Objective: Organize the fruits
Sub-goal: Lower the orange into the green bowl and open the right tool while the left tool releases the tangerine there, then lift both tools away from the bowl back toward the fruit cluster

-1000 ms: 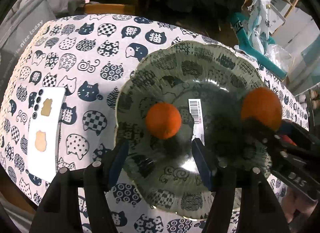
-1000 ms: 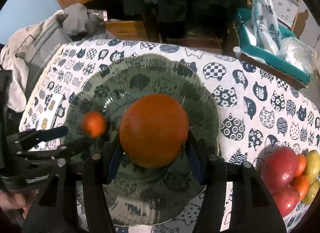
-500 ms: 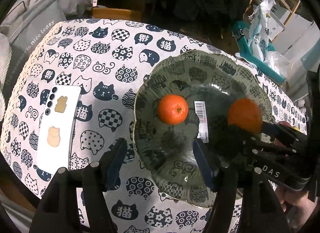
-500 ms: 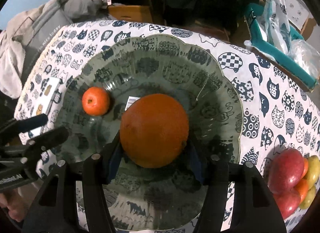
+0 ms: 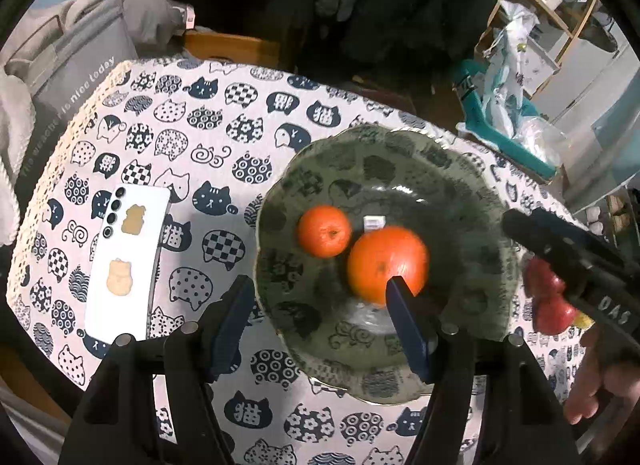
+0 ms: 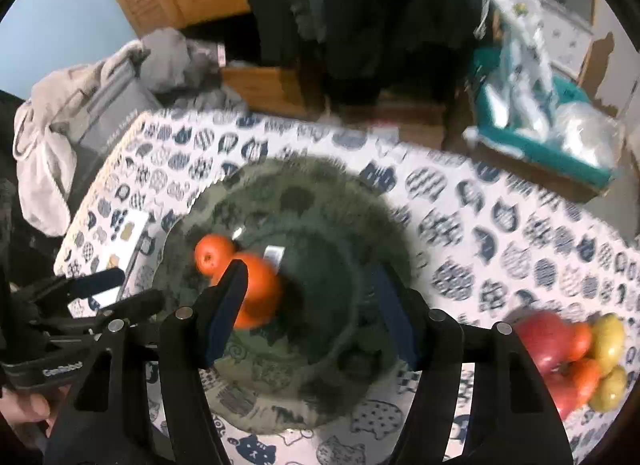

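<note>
Opening, the right gripper (image 6: 308,313) has released the large orange (image 5: 387,263), now beside the small orange (image 5: 324,231).

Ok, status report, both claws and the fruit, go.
Left claw open, empty, above the plate. Right claw opening, nothing between its fingers. Big orange and small orange touching in the plate. More fruit waiting on the tablecloth; nothing blocking.

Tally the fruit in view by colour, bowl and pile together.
Orange: 4, the big orange and small orange in the bowl, plus 2 in the pile
Red: 2
Yellow: 2
Total: 8
</note>
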